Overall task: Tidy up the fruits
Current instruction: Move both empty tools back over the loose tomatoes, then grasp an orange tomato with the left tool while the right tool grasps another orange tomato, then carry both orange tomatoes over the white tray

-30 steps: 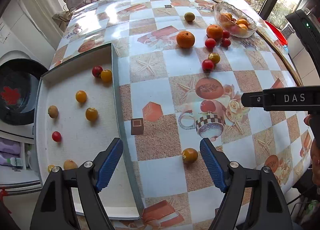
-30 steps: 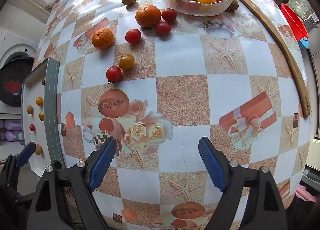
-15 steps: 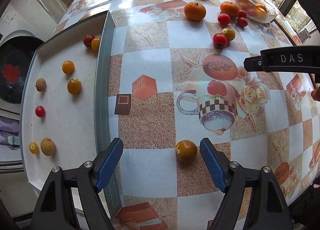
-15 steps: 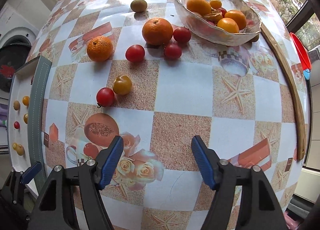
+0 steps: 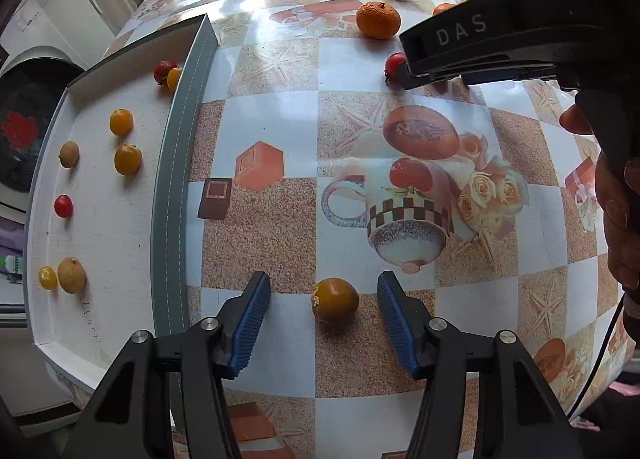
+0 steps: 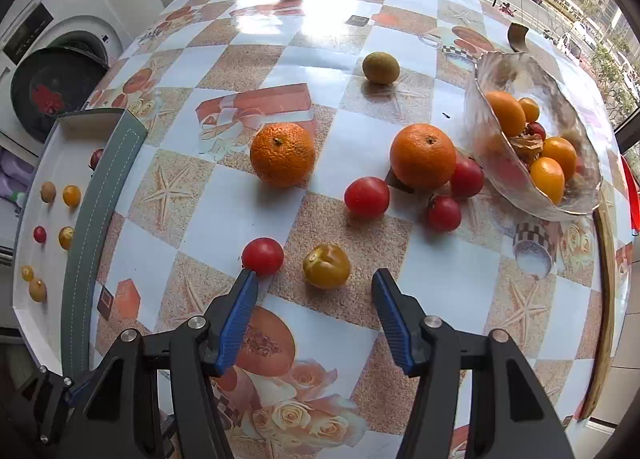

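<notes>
Holding sm. fruits: tray (image 5: 172, 195) & glass bowl (image 6: 568, 203); L tongs (image 5: 324, 313), R tongs (image 6: 314, 293) closing, gripping nothing.

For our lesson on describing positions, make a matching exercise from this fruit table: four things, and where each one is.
Things:
1. clear glass bowl
2. small green fruit
3. yellow tomato
4. white tray

Places:
A. between the left gripper's open jaws
B. alone on the far cloth
C. at the table's left edge
D. near the right edge, holding oranges

Pairs: 1-D, 2-B, 3-A, 4-C
</notes>
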A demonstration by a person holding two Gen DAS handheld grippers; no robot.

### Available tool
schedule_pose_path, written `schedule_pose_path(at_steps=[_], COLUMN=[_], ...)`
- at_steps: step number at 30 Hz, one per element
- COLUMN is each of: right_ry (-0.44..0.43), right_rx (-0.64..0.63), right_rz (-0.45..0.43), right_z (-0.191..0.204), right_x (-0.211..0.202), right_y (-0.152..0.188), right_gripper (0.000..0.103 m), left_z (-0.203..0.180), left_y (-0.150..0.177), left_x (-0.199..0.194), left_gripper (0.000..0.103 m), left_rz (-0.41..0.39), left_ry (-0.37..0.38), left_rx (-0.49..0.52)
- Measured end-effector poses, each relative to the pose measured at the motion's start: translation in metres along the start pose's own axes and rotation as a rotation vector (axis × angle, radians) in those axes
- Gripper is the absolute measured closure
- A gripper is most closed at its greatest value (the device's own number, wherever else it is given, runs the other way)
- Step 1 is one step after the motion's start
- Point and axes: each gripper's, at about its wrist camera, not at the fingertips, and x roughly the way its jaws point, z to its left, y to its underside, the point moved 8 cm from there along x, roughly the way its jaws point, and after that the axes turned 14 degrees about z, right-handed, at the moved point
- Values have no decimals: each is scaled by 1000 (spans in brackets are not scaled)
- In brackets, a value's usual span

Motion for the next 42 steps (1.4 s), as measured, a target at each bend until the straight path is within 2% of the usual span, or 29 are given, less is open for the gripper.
schedule_pose_path(at_steps=[2, 3, 4, 7, 8, 9, 13, 18, 26, 29, 38, 42], right_ry=[-38, -52, -63, -90, -102, -109, -139, -176, -215, -218, -217, -215], right_rx=[11, 16, 18, 27, 34, 45, 92, 156, 218, 227, 233, 215], right_rz=[-2, -4, -12, -21, -18, -15, -9, 14, 54, 67, 79, 75], right_z=[3, 3, 1, -3, -4, -7, -21, -34, -35, -33, -24, -16], right_x=[3, 3, 1, -8, -9, -10, -16, -18, -20, -23, -39, -49], right_y=[-4, -6, -5, -6, -5, -3, 13, 39, 84, 96, 111, 109], right_gripper=[48, 52, 55, 80, 83, 83, 83, 83, 83, 83, 83, 83], left_z=[-4, -5, -6, -6, -6, -4, 1, 5, 14, 7, 6, 17], left_y=[0, 0, 0, -2, -3, -3, -3, -3, -7, -5, -3, -3], left_x=[-4, -4, -5, -6, -6, -7, -7, -7, -5, -5, -29, -47], left_gripper=[54, 60, 71, 75, 75, 79, 79, 79, 79, 79, 80, 80], left_rz=[7, 8, 6, 13, 15, 17, 30, 37, 36, 49, 40, 9], left_ry=[18, 25, 27, 48, 61, 67, 124, 160, 108, 136, 196, 193], left_rx=[-3, -1, 4, 8, 3, 1, -15, -12, 42, 41, 33, 28])
